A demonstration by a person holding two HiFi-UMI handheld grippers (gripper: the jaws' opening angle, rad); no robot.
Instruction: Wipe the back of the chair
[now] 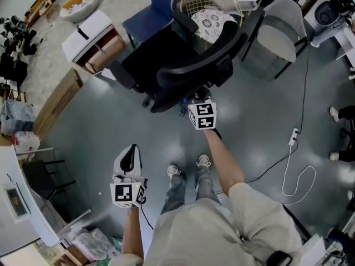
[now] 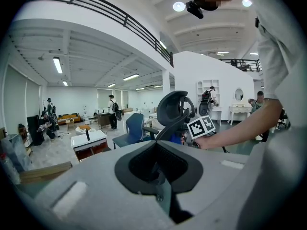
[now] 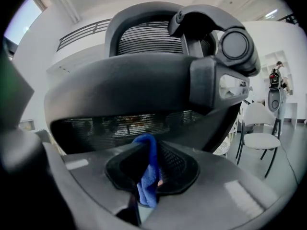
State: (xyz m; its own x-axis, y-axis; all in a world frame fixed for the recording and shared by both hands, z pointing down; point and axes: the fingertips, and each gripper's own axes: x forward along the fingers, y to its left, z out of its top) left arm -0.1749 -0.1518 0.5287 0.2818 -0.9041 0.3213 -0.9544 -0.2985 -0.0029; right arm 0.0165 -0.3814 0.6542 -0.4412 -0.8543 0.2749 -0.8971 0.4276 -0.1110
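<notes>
Chair [image 1: 188,73], black with a mesh back, stands at 12 o'clock in the head view. At its back, near 6 o'clock of it, the right gripper [image 1: 195,100] has its jaws pressed together on a blue cloth [image 3: 146,176], which is close before the mesh. At 7 o'clock, well apart, the left gripper [image 1: 131,154] hangs with jaws together and nothing between them

You had bright, even light from above: round ceiling lamps [image 2: 179,6] and strip lights [image 2: 57,64] glowed in your left gripper view, and the grey floor [image 1: 260,148] showed soft pale glare. Both gripper views bulged and fell off into black corners. The blue cloth [image 3: 147,181] pinched in your right gripper [image 3: 144,169] was blurred, the chair back [image 3: 134,87] dim and backlit.
</notes>
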